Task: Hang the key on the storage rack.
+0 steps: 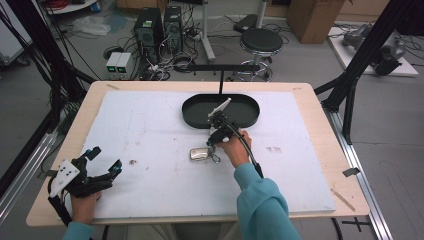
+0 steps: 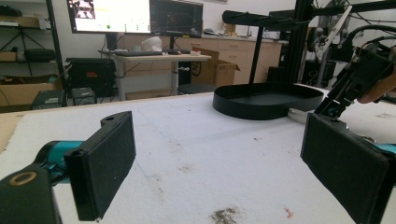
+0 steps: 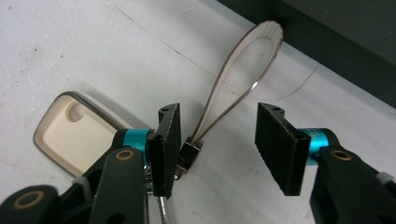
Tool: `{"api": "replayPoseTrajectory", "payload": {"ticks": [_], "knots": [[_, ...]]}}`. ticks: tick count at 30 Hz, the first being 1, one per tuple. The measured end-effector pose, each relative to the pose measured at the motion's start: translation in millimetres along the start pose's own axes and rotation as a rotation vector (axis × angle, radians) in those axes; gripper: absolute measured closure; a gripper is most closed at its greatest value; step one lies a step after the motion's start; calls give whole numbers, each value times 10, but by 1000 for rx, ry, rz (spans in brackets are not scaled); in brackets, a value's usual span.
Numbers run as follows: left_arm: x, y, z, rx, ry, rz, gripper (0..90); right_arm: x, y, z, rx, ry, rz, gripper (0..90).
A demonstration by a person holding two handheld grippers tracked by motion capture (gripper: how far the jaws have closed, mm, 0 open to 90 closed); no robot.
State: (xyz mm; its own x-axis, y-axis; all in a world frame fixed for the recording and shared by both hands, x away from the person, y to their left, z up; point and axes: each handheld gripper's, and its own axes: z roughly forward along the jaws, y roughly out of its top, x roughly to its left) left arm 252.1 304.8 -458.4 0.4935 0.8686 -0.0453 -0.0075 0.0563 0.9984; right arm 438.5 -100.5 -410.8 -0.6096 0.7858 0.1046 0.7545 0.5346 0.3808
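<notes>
Jaws of my right gripper [image 3: 217, 147] stand half-open astride the key fob's strap loop [image 3: 243, 70], gripping nothing. Its long axis runs away towards the black tray [image 1: 250, 117]; the fob [image 3: 70, 130] lies alongside. My left gripper [image 2: 219, 163], wide open, idles far off.

Teal sleeves [image 1: 260, 200]; black claws w/ teal barrels, ribbed pads [image 3: 280, 142], brass screws.

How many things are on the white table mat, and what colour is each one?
Black: 1, the oval tray with a hanging bar
Cream and silver: 1, the key fob with a strap loop
Total: 2

The right hand-held gripper has its jaws either side of the strap loop, pads not pressing on it.
</notes>
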Motion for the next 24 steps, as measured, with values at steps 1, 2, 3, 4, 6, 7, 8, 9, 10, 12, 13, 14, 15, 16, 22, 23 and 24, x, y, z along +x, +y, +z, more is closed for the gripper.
{"api": "replayPoseTrajectory", "payload": {"ticks": [1, 2, 3, 4, 6, 7, 8, 9, 10, 12, 13, 14, 15, 16, 22, 23, 24], "knots": [[1, 0, -1, 1, -1, 0, 107, 0, 0, 0, 0, 0, 0, 533], [1, 0, -1, 0, 0, -1, 107, 10, 3, 3, 4, 3, 2, 542], [1, 0, -1, 0, 0, 0, 107, 19, 6, 8, 10, 5, 7, 551], [0, 0, -1, 0, -2, -1, 107, 26, 11, 12, 16, 4, 10, 561], [-1, 0, -1, 1, -1, 0, 107, 33, 12, 24, 27, 3, 2, 578], [0, 0, -1, 0, -2, -1, 107, 37, 12, 27, 31, 6, 7, 593], [1, 0, -1, 1, -1, 0, 107, 38, 12, 30, 32, 9, 11, 604], [1, 0, -1, 0, -1, -1, 107, 38, 11, 32, 36, 11, 14, 627], [2, 0, -1, 1, -1, -1, 107, 38, 11, 32, 36, 11, 14, 627], [1, 0, -1, 1, -1, -1, 107, 37, 13, 27, 44, 17, 18, 648], [1, 0, -1, 1, -1, 0, 107, 37, 13, 26, 45, 16, 15, 659], [1, 0, -1, 0, -1, 0, 107, 50, 13, 27, 46, 17, 15, 673], [0, 0, -1, 1, 0, 0, 107, 50, 13, 27, 46, 17, 15, 673], [0, 0, -1, 0, -1, -1, 107, 53, 14, 28, 46, 18, 8, 683], [0, 0, -1, -1, -1, -2, 107, 80, 16, 38, 58, 22, -1, 755], [1, 0, -2, -1, -1, -2, 107, 80, 16, 38, 58, 22, -1, 755], [2, 0, -2, -2, -1, -3, 107, 80, 15, 45, 62, 25, -1, 760]]}}
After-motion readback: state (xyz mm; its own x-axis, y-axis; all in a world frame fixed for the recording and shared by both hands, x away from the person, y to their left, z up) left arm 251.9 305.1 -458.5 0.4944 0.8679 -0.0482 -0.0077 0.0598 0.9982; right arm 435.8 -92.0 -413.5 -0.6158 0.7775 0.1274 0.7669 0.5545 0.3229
